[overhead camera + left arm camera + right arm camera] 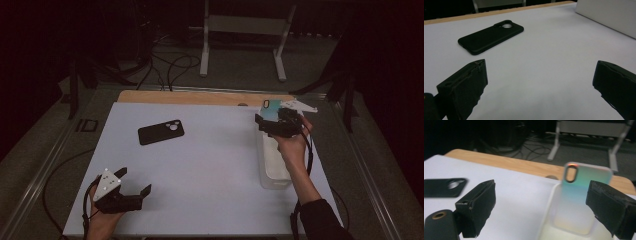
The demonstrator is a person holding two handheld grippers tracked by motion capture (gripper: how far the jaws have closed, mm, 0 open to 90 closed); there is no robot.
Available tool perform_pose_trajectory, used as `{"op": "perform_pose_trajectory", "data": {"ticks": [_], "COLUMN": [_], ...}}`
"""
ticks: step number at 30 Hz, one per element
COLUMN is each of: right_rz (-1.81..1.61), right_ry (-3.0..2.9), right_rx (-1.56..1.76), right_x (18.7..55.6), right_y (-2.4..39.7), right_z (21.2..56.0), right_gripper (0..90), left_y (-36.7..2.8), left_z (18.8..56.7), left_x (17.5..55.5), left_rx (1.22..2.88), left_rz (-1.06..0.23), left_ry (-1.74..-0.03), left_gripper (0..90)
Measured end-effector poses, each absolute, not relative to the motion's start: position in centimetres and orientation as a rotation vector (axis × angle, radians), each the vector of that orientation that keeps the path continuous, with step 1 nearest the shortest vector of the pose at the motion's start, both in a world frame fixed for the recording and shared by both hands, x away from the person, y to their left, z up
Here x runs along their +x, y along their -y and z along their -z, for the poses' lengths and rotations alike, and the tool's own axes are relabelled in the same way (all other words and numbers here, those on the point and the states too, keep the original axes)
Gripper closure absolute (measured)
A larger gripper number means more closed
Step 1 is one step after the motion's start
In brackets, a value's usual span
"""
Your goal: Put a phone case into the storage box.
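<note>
A white tabletop [200, 165] is taking up most of the high view, with a strip of bare wood showing along its far edge. Near its right edge, a long translucent white bin [272, 167] is lying with its length running away from the person.

A black phone case [160, 132] is lying flat on the tabletop's left-centre, back up, its camera cutout pointing right; in the left gripper view it [491, 37] is sitting well ahead of the jaws, apart from them.

An iridescent, pale teal phone case [584, 197] is standing upright at the far end of the bin, its oval camera cutout at the top; in the high view it [268, 111] is showing just above the right tool.

The right tool [275, 125] is hovering over the bin's far end, its jaws spread wide; the iridescent case is lying beyond and between them, and whether either jaw is touching it cannot be told.

The left tool [134, 186] is hanging over the near left part of the tabletop, jaws wide apart and gripping nothing.
</note>
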State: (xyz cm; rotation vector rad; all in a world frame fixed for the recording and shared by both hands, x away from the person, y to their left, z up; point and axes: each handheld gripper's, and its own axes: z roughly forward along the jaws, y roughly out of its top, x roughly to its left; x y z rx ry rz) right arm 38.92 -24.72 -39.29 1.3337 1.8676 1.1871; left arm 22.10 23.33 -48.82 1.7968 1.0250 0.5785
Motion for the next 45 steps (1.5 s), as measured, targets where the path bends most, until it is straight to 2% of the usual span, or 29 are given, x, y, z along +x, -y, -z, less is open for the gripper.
{"op": "perform_pose_trajectory", "data": {"ticks": [9, 13, 18, 28, 35, 45], "right_rz": [-1.279, -1.295, -1.317, -1.378, -1.407, -1.420], "right_ry": [-1.912, -1.920, -1.938, -1.931, -1.874, -1.849], "right_rx": [1.179, 1.133, 1.123, 1.088, 1.080, 1.096], "right_x": [33.7, 30.4, 28.1, 24.8, 23.2, 22.9], "right_y": [24.2, 24.5, 25.0, 26.2, 26.9, 27.2], "right_z": [39.2, 40.4, 42.2, 45.5, 46.2, 46.4], "right_gripper": [9.3, 9.7, 9.6, 9.4, 9.5, 9.5], "left_y": [-23.3, -23.4, -23.4, -23.3, -23.2, -22.7], "left_z": [48.7, 48.7, 48.6, 48.4, 48.1, 47.3], "left_x": [22.1, 22.1, 22.1, 22.1, 21.9, 21.8], "left_rx": [1.790, 1.789, 1.781, 1.778, 1.788, 1.781], "left_rz": [-0.579, -0.581, -0.582, -0.597, -0.617, -0.639], "left_ry": [-1.026, -1.027, -1.028, -1.023, -1.009, -0.986], "left_gripper": [0.2, 0.2, 0.2, 0.2, 0.2, 0.2]}}
